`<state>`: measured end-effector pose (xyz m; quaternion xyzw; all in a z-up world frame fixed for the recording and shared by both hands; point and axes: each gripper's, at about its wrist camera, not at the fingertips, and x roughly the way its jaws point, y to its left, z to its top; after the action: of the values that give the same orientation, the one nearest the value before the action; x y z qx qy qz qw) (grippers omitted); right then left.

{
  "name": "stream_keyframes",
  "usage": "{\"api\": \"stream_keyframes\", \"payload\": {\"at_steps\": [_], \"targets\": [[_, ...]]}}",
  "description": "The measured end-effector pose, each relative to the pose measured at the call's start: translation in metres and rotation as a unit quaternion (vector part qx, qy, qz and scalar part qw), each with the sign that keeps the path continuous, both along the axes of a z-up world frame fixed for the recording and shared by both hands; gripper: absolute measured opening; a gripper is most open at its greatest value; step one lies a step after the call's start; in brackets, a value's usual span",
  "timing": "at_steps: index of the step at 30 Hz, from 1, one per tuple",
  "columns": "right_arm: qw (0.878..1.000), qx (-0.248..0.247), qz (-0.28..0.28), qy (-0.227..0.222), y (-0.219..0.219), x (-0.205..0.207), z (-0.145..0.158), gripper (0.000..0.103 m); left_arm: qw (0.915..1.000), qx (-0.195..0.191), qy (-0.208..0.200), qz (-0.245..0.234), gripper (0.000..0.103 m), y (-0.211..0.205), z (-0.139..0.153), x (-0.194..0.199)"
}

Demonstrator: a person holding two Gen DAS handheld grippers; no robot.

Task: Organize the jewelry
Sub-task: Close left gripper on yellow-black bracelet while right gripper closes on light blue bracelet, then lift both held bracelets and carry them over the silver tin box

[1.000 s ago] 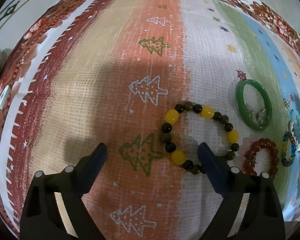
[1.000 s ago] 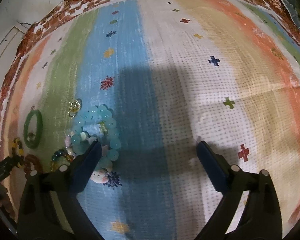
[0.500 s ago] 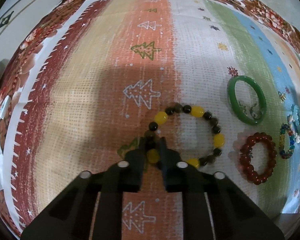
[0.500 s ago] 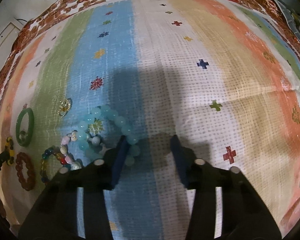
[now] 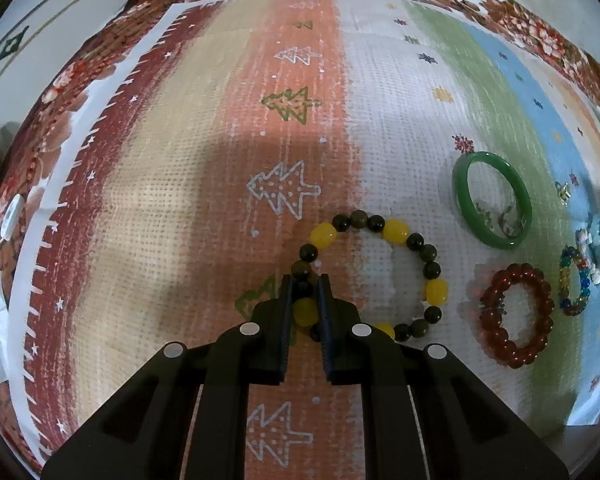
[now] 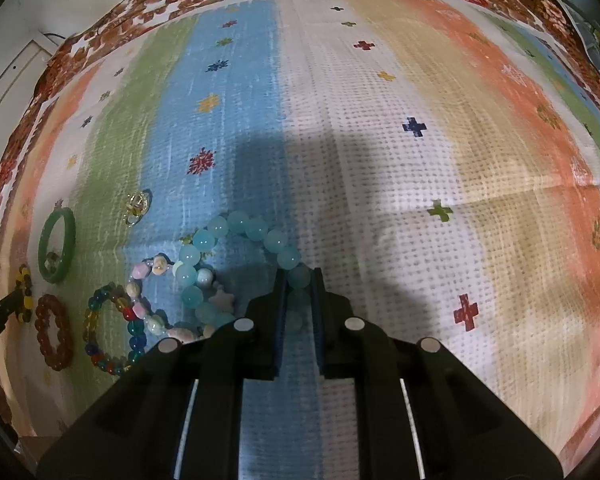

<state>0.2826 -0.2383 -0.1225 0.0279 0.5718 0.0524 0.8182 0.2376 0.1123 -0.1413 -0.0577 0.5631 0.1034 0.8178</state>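
Note:
My left gripper (image 5: pixel 305 286) is shut on the near-left beads of a yellow and dark bead bracelet (image 5: pixel 396 232) lying on the striped cloth. My right gripper (image 6: pixel 299 278) is shut on the near beads of a pale blue bead bracelet (image 6: pixel 240 224). To the right in the left wrist view lie a green bangle (image 5: pixel 462 196), a red bead bracelet (image 5: pixel 496 336) and a multicoloured bead bracelet (image 5: pixel 566 280). The right wrist view shows the green bangle (image 6: pixel 70 224), the red bracelet (image 6: pixel 40 330), the multicoloured bracelet (image 6: pixel 94 308) and a pastel shell bracelet (image 6: pixel 140 270) on its left.
A small gold ring (image 6: pixel 137 203) lies on the cloth beyond the blue bracelet. A small ring (image 5: pixel 510 222) lies inside the green bangle. The striped cloth (image 6: pixel 380 140) has a floral border; its near edge shows at lower right in the left wrist view.
Both grippers went from wide open to shut: the left closed on the yellow and dark bracelet, the right on the blue bracelet. Both moved slightly forward.

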Motion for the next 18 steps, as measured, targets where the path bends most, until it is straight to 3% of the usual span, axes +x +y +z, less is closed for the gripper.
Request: {"api": "stream_keyframes", "payload": {"at_steps": [9,18], "targets": [[1.0,0.003,0.012,0.002,0.001,-0.003,0.007,0.013,0.9998,0.007,-0.017,-0.002,0.011,-0.002,0.015,-0.004],[0.999,0.004,0.03,-0.038,0.004,-0.024,0.042,0.013,0.9982,0.005,-0.06,-0.01,0.011,-0.015,0.045,-0.019]]}}
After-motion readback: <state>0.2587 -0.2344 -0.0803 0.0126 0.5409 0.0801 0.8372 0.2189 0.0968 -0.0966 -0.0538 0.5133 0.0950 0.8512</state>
